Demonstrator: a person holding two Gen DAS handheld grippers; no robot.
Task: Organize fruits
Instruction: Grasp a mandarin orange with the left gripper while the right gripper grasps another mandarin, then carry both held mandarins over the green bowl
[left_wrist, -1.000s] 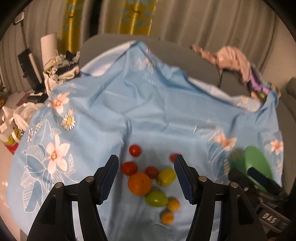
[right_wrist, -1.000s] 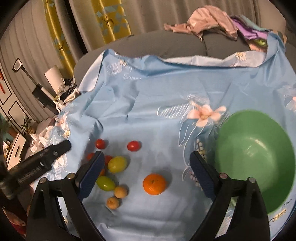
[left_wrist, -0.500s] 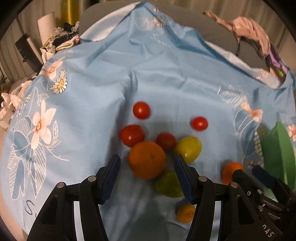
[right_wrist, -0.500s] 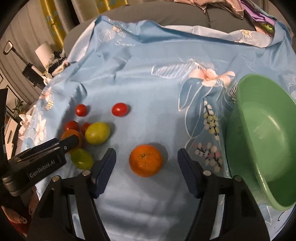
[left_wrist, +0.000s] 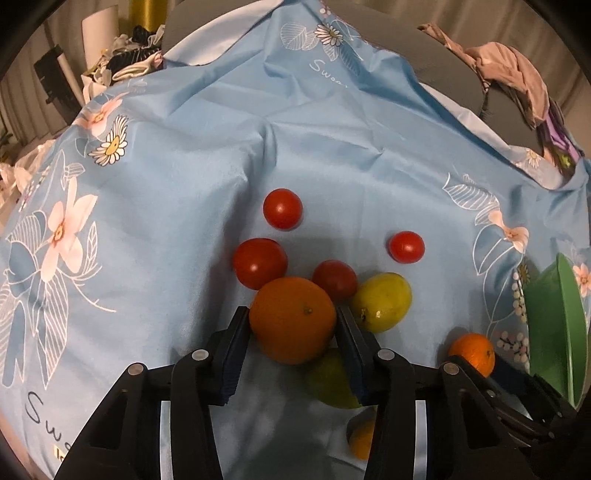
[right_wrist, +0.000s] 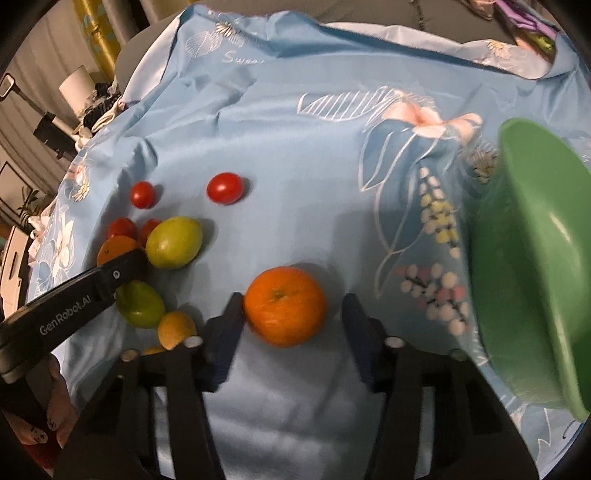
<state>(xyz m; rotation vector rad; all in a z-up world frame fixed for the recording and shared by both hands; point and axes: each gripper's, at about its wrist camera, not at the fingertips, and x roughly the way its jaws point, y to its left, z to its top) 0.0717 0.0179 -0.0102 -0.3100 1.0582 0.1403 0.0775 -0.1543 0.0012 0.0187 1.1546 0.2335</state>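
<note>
I angle both grippers steeply down at the blue cloth (left_wrist: 184, 184). My left gripper (left_wrist: 291, 325) is closing, pads touching the big orange (left_wrist: 291, 319); my right gripper (right_wrist: 291, 325) is closing around the smaller orange (right_wrist: 284, 310), its right pad not yet touching.

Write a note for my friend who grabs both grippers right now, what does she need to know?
Left gripper: jaws closing, pads touching both sides of the big orange in the fruit cluster.
Right gripper: jaws closing around the lone orange; one pad touches, the other is apart.
Green bowl: at the right, looks empty.
Done: nothing in the bowl.
Left: both oranges, tomatoes, yellow-green fruits all lie on the blue cloth.
</note>
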